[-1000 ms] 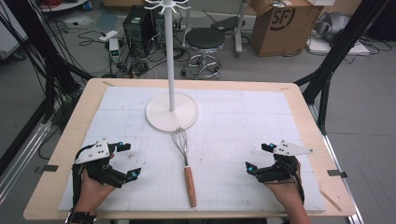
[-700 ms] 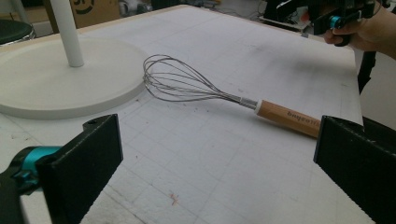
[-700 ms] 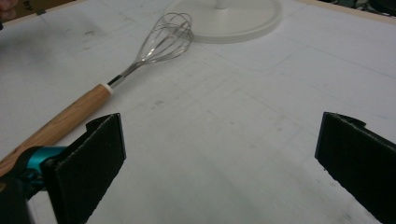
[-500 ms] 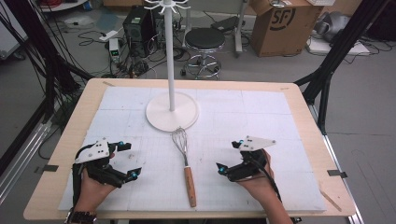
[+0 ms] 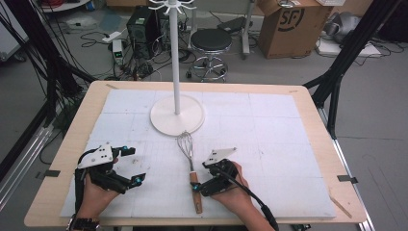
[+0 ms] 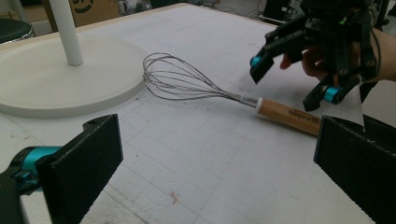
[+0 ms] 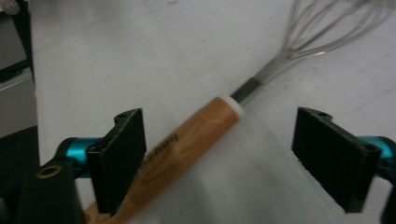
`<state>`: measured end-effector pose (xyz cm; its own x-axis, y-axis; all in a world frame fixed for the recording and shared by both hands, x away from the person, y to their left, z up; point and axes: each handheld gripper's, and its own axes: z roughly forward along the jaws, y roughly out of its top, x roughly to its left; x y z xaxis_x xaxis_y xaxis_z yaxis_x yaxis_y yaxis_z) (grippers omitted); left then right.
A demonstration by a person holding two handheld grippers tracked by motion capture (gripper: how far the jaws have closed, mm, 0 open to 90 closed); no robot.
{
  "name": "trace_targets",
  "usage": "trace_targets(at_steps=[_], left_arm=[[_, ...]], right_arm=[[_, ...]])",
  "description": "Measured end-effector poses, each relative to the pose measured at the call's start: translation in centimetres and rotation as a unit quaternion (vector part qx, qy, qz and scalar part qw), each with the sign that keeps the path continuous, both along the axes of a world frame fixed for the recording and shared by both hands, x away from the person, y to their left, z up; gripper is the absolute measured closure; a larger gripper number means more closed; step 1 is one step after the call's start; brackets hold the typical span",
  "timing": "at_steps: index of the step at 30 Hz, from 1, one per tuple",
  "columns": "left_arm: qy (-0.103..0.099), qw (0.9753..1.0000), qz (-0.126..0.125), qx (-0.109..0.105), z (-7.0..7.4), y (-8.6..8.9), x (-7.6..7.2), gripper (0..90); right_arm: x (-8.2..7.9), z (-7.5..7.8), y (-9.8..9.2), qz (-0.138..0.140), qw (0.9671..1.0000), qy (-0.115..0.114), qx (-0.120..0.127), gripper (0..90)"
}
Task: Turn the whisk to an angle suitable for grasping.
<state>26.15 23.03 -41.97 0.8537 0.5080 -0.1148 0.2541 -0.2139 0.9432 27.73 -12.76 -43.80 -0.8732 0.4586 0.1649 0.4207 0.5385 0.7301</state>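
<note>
My right gripper (image 5: 202, 176) has slid in from the right and now sits just beside the whisk (image 5: 190, 165), jaws spread wide on either side of its wooden handle (image 7: 187, 144) without touching it. The whisk lies flat on the white mat (image 5: 269, 144), wire head toward the stand's round base (image 5: 177, 115). My left gripper (image 5: 130, 166) rests at the near left, jaws wide, holding nothing.
</note>
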Motion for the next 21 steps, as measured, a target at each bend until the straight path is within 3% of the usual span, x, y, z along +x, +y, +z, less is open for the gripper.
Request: trace_targets(at_steps=[3, 5, 7, 11, 19, 21], left_arm=[[0.001, 1.0, 0.0, 0.002, 0.0, 0.0, 0.0, 1.7], [0.001, 1.0, 0.0, 0.003, 0.0, 0.0, 0.0, 1.7], [0.0, 1.0, 0.0, 0.003, 0.0, 0.1, 0.0, 1.7], [0.001, 1.0, 0.0, 0.001, -0.1, 0.1, 0.0, 1.7], [0.0, 1.0, -0.001, 0.001, 0.0, 0.1, -0.1, 1.7], [0.0, 1.0, -0.002, 0.001, 0.0, 0.1, -0.1, 1.7]], right_arm=[[-0.2, -0.3, 0.8, 0.0, 0.9999, 0.001, -0.012, 18.4], [-0.4, -0.9, 1.9, 0.004, 0.9991, -0.006, -0.043, 22.3], [-0.5, -0.7, 2.1, 0.007, 0.9986, -0.016, -0.051, 28.6], [-0.3, -0.4, 1.7, 0.011, 0.9983, -0.007, -0.056, 37.6], [0.0, 0.1, 1.0, 0.02, 0.9968, -0.004, -0.078, 42.1], [0.1, 0.3, 0.5, 0.037, 0.9955, -0.008, -0.087, 49.7]])
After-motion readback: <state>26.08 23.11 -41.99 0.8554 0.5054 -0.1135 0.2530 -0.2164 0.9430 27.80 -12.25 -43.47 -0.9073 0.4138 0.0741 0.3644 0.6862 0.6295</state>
